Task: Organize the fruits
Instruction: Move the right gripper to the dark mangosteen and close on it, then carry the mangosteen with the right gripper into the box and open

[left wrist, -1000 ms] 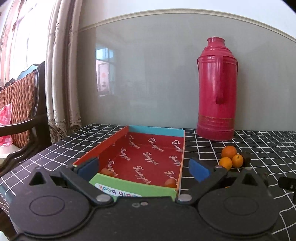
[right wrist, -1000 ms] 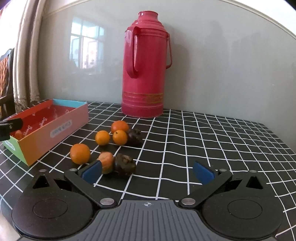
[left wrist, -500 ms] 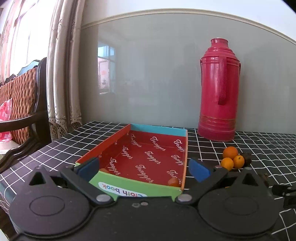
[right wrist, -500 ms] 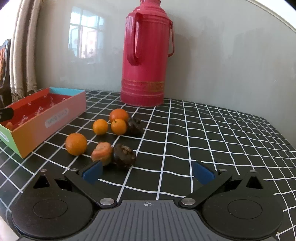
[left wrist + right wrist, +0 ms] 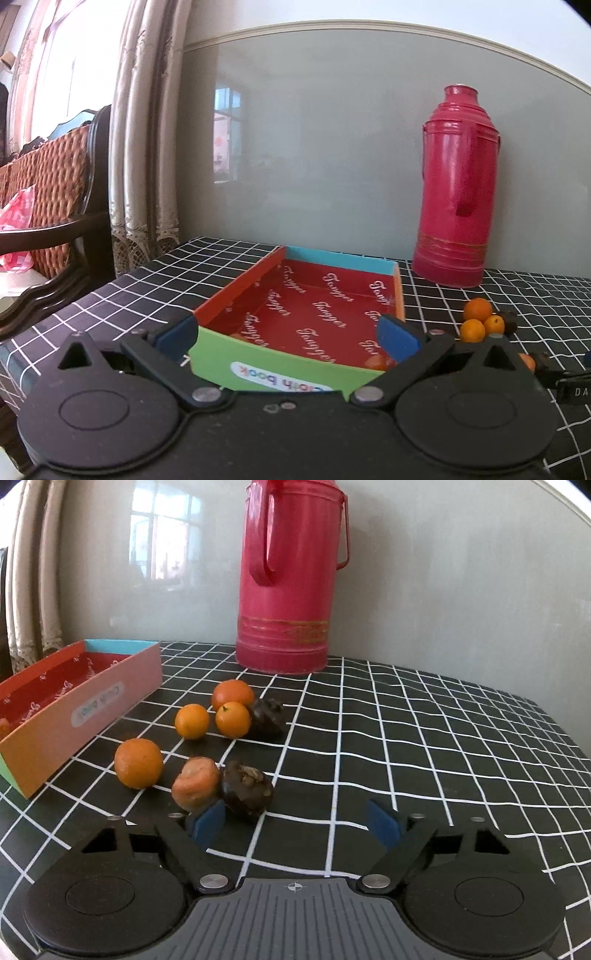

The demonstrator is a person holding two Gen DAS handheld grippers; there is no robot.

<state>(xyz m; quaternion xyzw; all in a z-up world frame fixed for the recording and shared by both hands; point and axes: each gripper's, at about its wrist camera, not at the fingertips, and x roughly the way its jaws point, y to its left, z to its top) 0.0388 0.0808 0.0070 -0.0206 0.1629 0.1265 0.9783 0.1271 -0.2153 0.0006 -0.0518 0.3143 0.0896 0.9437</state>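
A shallow cardboard box [image 5: 314, 314] with a red inside stands on the checked tablecloth; an orange fruit [image 5: 376, 362] lies in its near right corner. My left gripper [image 5: 288, 334] is open, its pads either side of the box's green near wall. In the right wrist view the box [image 5: 92, 698] is at the left. Several small oranges [image 5: 138, 762] and two dark fruits [image 5: 247, 788] lie loose beside it, with a brownish fruit [image 5: 195, 784] between. My right gripper [image 5: 295, 823] is open and empty, its left pad just in front of the brownish and dark fruits.
A tall red thermos [image 5: 291, 576] stands at the back against the grey wall; it also shows in the left wrist view [image 5: 456, 188]. A wicker chair [image 5: 48, 206] and curtains [image 5: 144, 147] are past the table's left edge.
My right gripper has moved forward and down toward the nearest fruits. My left gripper has drawn back and to the left a little; the box stays put.
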